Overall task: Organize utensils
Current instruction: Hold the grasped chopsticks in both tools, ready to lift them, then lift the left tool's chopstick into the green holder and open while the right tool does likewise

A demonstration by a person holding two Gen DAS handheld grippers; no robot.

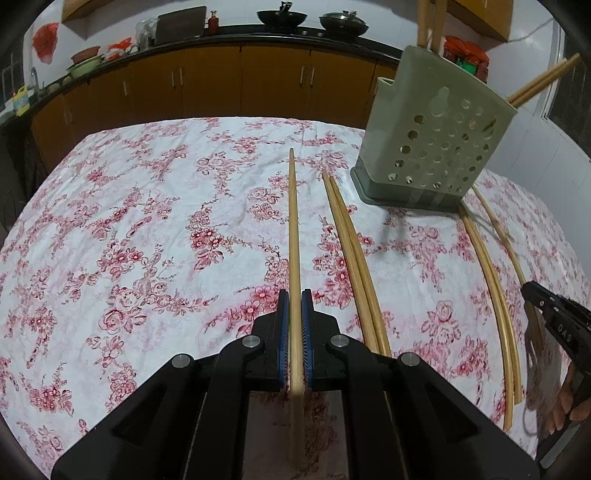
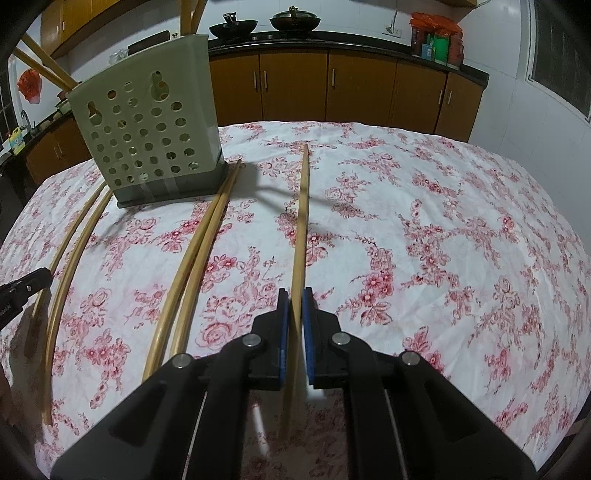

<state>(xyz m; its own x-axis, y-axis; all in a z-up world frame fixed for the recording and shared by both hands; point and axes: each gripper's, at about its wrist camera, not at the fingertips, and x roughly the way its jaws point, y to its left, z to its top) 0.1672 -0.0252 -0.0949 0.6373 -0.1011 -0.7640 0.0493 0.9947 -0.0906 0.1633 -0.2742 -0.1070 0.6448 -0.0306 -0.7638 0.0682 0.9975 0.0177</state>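
Bench: the bench (image 1: 129, 221) is covered by a white cloth with red flowers, and everything for the task lies or stands on it.
Kitchen behind: brown cabinets (image 2: 354, 88) run under a dark worktop with two dark pans (image 1: 282, 16) on it.
Holder: a pale green perforated holder (image 1: 436, 147) stands upright on a grey base toward the far side of the bench, with several chopsticks already standing in it, their ends sticking out above the rim.
Left tool: the left tool (image 1: 295, 295) is clenched on one chopstick (image 1: 293, 221), which runs between its blue pads and points away over the cloth, toward the far edge.
Right tool: the right tool (image 2: 295, 293) is likewise clamped on a single chopstick (image 2: 301, 221), slightly tilted between the pads, its far tip pointing away, to the right of the holder.
Loose pair, left view: two chopsticks (image 1: 351, 258) lie touching side by side just right of the held one, their far tips near the holder's base.
Loose pair near holder: another pair (image 2: 195, 251) lies side by side between the two tools, its far ends reaching the holder's base.
Single stick: one more chopstick (image 1: 502, 240) lies on the cloth just beyond that pair, by the right tool.
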